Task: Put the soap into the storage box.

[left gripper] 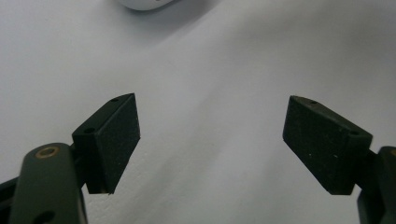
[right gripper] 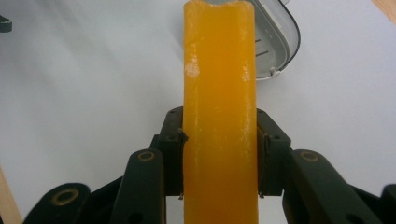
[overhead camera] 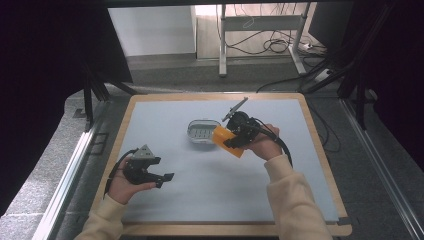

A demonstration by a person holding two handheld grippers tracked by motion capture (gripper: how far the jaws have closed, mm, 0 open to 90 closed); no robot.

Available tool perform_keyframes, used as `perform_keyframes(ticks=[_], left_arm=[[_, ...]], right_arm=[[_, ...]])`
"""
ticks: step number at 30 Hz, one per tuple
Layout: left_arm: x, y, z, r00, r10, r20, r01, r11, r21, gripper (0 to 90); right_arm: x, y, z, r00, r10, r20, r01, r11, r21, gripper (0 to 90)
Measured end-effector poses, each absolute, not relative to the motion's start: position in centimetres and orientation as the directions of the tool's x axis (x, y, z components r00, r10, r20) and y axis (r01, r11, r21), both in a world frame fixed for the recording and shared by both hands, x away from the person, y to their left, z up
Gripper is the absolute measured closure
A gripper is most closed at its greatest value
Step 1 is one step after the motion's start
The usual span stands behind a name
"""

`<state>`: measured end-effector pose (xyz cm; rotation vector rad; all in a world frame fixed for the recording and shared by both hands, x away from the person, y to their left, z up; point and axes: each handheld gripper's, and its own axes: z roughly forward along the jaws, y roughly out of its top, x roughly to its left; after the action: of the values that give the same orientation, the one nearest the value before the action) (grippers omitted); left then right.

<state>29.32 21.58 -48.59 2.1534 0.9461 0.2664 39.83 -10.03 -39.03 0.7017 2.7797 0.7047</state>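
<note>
My right gripper (overhead camera: pixel 235 140) is clamped on a flat orange translucent block, soap-like in look (overhead camera: pixel 227 141). In the right gripper view both pads (right gripper: pixel 173 140) press flat against the block's (right gripper: pixel 219 116) two narrow sides, so the slab stands edge-on between the jaws and cannot twist out. The block hangs just off the pale grey worktop (overhead camera: pixel 210 190), a little right of its centre, with its far end right beside the near-right rim of the oval white dish with a slotted floor (overhead camera: pixel 202 131) (I judge this to be a soap dish, its slots meant for draining). In the right gripper view the dish (right gripper: pixel 275 42) sits just past the block's tip and to one side, so the block is not yet over the slotted floor.

My left gripper (overhead camera: pixel 160 179) waits near the worktop's front-left corner, well apart from dish and block. Its jaws stand wide apart with nothing between the pads (left gripper: pixel 116 140); bare worktop (left gripper: pixel 210 140) lies beneath them. Keeping it there leaves the approach to the dish unobstructed.

Judged next step: carry the block over the dish, level it, then lower and release.
</note>
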Motion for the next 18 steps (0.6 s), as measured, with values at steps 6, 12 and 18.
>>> perform_keyframes(ticks=[6,12,18], left_arm=[[29.3,21.6,-48.6,0.702,0.704,-0.108,0.551,-0.44,0.709,18.8],[29.3,21.6,-48.7,0.701,0.705,-0.108,0.552,-0.44,0.708,18.8],[29.3,21.6,-48.7,0.7,0.705,-0.11,0.554,-0.439,0.707,18.8]], right_arm=[[40.3,-9.6,-39.2,-0.875,0.48,-0.06,0.393,0.778,0.491,61.7],[40.8,-9.2,-39.2,-0.877,0.478,-0.059,0.39,0.777,0.494,61.7],[41.2,-8.7,-39.1,-0.883,0.466,-0.062,0.379,0.783,0.494,61.7]])
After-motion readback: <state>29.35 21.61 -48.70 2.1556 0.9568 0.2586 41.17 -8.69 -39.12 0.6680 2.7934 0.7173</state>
